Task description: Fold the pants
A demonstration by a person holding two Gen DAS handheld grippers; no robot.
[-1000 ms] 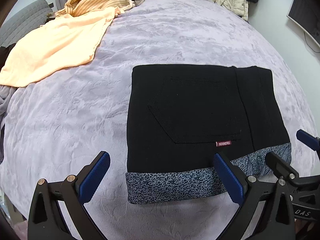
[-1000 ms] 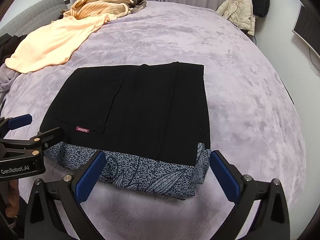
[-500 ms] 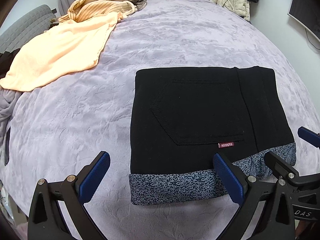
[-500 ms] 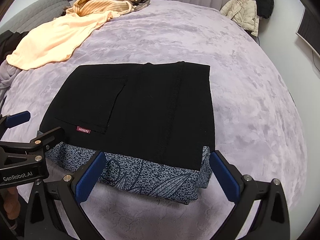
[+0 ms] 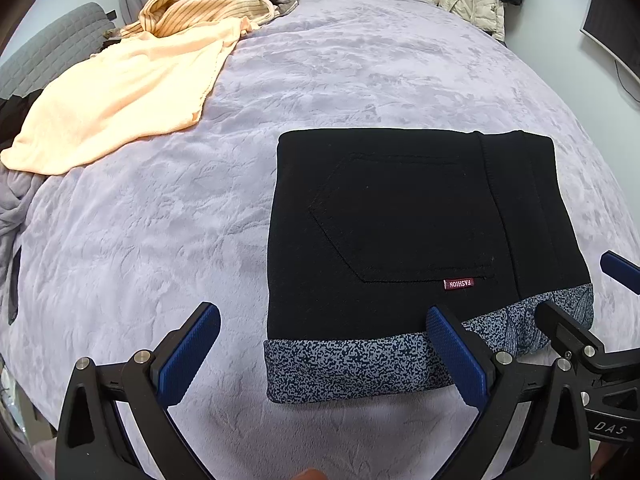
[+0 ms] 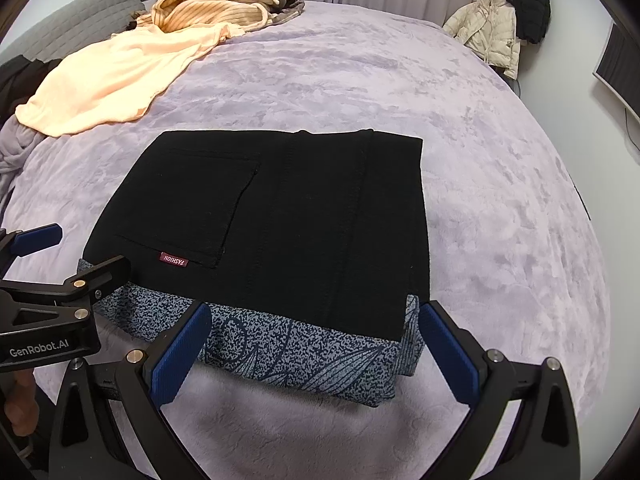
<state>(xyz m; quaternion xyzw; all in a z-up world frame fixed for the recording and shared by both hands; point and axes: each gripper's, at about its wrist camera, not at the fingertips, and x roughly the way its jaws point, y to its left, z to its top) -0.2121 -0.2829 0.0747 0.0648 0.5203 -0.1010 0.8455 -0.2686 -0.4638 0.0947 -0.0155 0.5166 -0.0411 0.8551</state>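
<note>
Your left hand-held gripper (image 5: 320, 354) hovers with its blue-padded fingers (image 5: 188, 354) spread wide and nothing between them. Its right-side finger overlaps the near edge of the folded pants (image 5: 404, 220) in that camera's view, while the other finger hangs over bare bedspread (image 5: 140, 240); you cannot tell whether any pad touches the fabric. Your right hand-held gripper (image 6: 316, 356) is likewise wide and holding nothing, and its two fingers frame the near right corner of the pants, where the patterned grey-blue layer (image 6: 300, 356) sticks out from under the black top layer.

The pants lie flat on the lavender bedspread as a compact rectangle, just ahead of both grippers. A back pocket with a small red label (image 6: 173, 260) faces up. In the left wrist view the pants sit to the right of centre; in the right wrist view they sit centred and slightly left.

Each gripper shows at the edge of the other's camera, side by side at the near edge of the bundle.

Well apart, at the far left of the bed, lie a peach garment (image 5: 120, 92) and a striped one (image 5: 208, 4). A pale jacket (image 6: 488, 28) hangs beyond the far right corner.
</note>
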